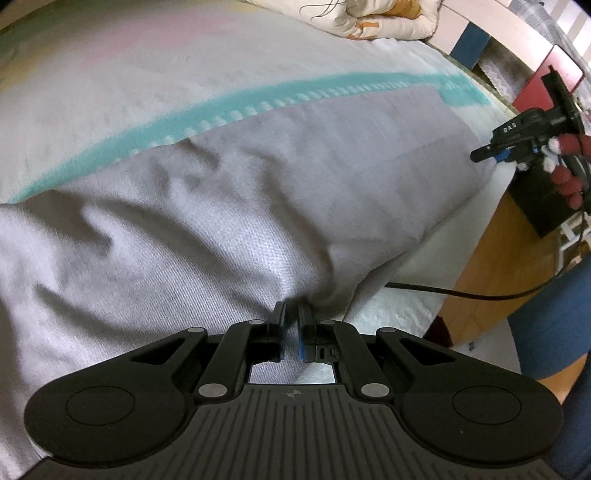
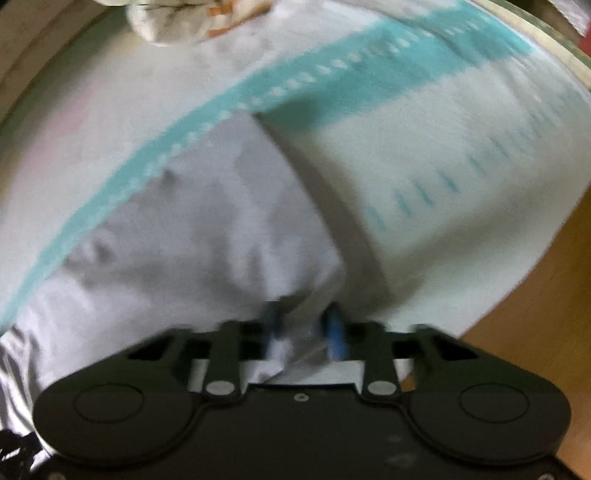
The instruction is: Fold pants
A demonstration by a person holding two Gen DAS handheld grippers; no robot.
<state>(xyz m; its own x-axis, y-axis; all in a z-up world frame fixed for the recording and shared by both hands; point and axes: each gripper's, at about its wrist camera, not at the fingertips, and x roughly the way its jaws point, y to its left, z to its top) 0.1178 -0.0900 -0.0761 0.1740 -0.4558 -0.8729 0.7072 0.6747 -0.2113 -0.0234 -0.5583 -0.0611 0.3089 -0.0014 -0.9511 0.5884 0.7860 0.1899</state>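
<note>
Light grey pants (image 1: 221,206) lie spread across a bed with a white and teal cover (image 1: 129,92). My left gripper (image 1: 291,314) is shut on the pants' near edge, with cloth pinched between its fingers. My right gripper (image 1: 484,153) shows at the right of the left wrist view, at the pants' far end. In the blurred right wrist view the right gripper (image 2: 303,317) holds a bunch of the grey pants (image 2: 207,221) beside the darker waistband (image 2: 332,206), its jaws a little apart around the cloth.
A rolled cream quilt (image 1: 384,18) lies at the head of the bed. The bed's edge runs along the right, with wooden floor (image 1: 509,266) below. A black cable (image 1: 461,293) hangs over the floor. Furniture and a red panel (image 1: 532,92) stand at the far right.
</note>
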